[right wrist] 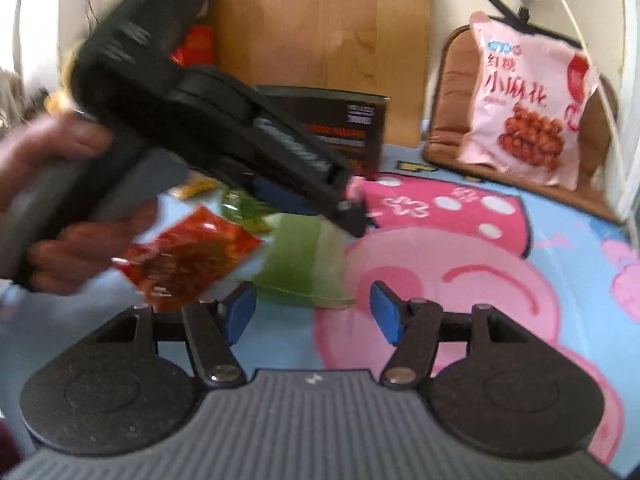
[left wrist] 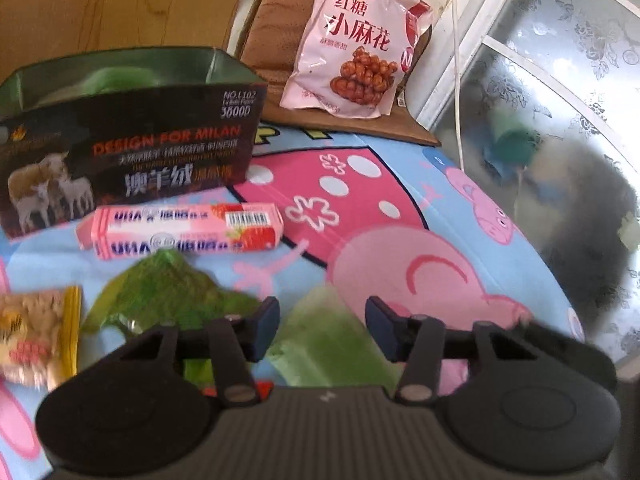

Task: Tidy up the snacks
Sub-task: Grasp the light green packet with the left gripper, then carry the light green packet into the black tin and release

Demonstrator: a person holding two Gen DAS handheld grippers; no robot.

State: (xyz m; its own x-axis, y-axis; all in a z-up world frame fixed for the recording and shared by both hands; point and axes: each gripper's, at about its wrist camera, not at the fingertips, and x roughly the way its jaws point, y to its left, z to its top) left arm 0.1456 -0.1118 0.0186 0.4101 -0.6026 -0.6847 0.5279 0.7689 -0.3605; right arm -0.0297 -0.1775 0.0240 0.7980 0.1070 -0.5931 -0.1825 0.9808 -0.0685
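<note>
A dark open box (left wrist: 132, 148) with sheep printed on it stands at the back left of the cartoon cloth; it also shows in the right wrist view (right wrist: 344, 128). A pink candy pack (left wrist: 180, 230) lies in front of it. A dark green packet (left wrist: 160, 296) and a pale green packet (left wrist: 320, 340) lie close to my left gripper (left wrist: 322, 322), which is open and empty above the pale one. A yellow snack packet (left wrist: 36, 336) lies at the left. My right gripper (right wrist: 312, 312) is open and empty, near a red packet (right wrist: 188, 256) and the pale green packet (right wrist: 300, 264). The left gripper (right wrist: 352, 216) shows there from the side.
A large pink bag of fried dough twists (left wrist: 352, 40) leans on a brown-cushioned chair (left wrist: 280, 28) behind the table; it also shows in the right wrist view (right wrist: 532, 108). A white cable (left wrist: 456, 60) hangs at the right beside a frosted glass door (left wrist: 560, 100). A wooden panel (right wrist: 320, 40) stands behind.
</note>
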